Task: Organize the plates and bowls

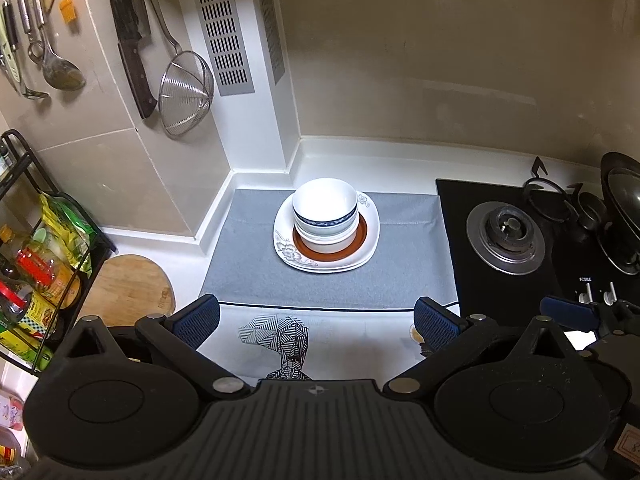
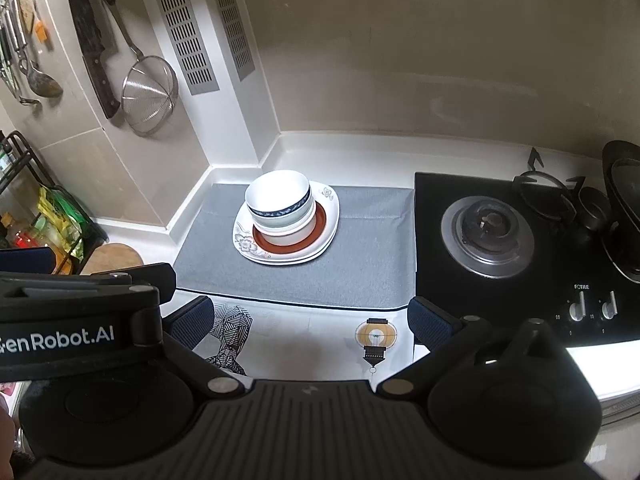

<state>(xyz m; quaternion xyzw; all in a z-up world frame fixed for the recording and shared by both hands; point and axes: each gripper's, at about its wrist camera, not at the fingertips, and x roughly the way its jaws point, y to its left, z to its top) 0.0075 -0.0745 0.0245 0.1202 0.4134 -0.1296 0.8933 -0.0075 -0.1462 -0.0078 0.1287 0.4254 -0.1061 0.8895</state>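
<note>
Bowls (image 1: 325, 208) sit nested on a stack of plates (image 1: 326, 258) at twelve o'clock from both claws, well apart from either. The left claw (image 1: 316, 322) is spread wide with nothing between its blue pads, hanging over the near edge of the tabletop (image 1: 360, 156). The right claw (image 2: 308, 320) is likewise released and bare, just beside the left one, whose black body crosses the right wrist view at nine o'clock.

Under both claws lies a white cloth (image 2: 312, 328) printed with a striped figure and a light bulb. Past it a grey mat (image 1: 400, 240) carries the crockery: a blue-banded bowl uppermost inside paler ones, then a brown-rimmed plate, then square white plates with a flower pattern.

At three o'clock from the mat is a black gas stove (image 1: 506, 238) with two knobs and a dark wok at its far right. At ten o'clock a strainer (image 1: 186, 94), a cleaver (image 1: 130, 36) and ladles hang on the tiled wall. At nine o'clock a round wooden board (image 1: 128, 288) lies next to a black wire rack (image 1: 36, 240) of bottles and packets.
</note>
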